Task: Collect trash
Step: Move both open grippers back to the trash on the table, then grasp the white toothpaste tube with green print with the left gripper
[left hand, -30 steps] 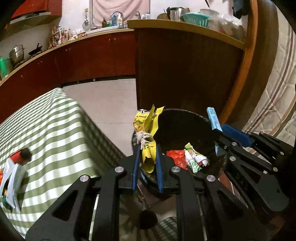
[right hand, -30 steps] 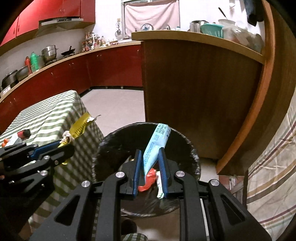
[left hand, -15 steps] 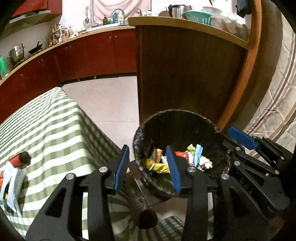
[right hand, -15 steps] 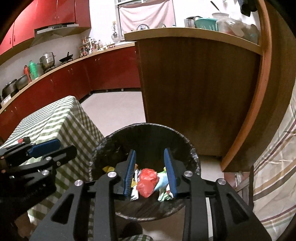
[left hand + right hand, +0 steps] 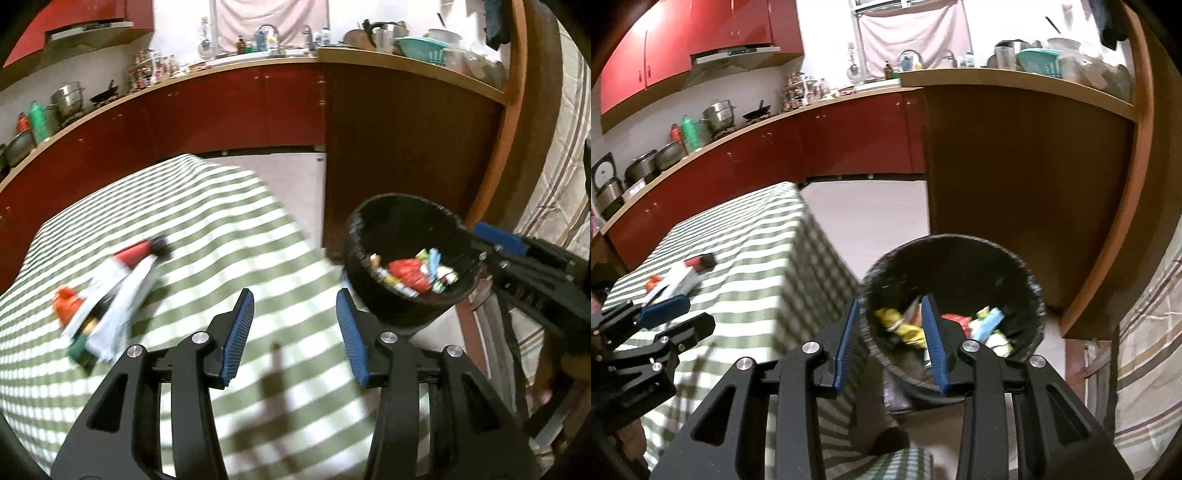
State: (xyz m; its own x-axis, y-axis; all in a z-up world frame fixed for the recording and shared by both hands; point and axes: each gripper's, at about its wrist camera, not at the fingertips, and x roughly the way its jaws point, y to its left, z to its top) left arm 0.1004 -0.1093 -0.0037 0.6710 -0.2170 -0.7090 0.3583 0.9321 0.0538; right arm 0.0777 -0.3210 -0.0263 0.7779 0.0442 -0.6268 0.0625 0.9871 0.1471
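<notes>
A black bin [image 5: 402,229] lined with a black bag stands on the floor beside the table and holds several wrappers, among them a yellow wrapper [image 5: 905,328] and a red one [image 5: 408,271]. It also shows in the right wrist view [image 5: 960,254]. My left gripper [image 5: 293,328] is open and empty above the green-striped tablecloth [image 5: 207,229]. My right gripper [image 5: 890,332] is open and empty, just short of the bin's near rim. A heap of trash [image 5: 110,295] lies on the table to the left: white paper, a red tube with a black cap, something orange.
A brown wooden counter [image 5: 1015,177] rises right behind the bin. Red kitchen cabinets [image 5: 812,147] with pots on top run along the back. A striped cloth [image 5: 554,166] hangs on the right. Tiled floor [image 5: 871,221] shows between table and counter.
Both grippers opened and dropped the yellow wrapper and the blue packet into the bin. The left gripper has since swung left over the table; the right has drawn back a little.
</notes>
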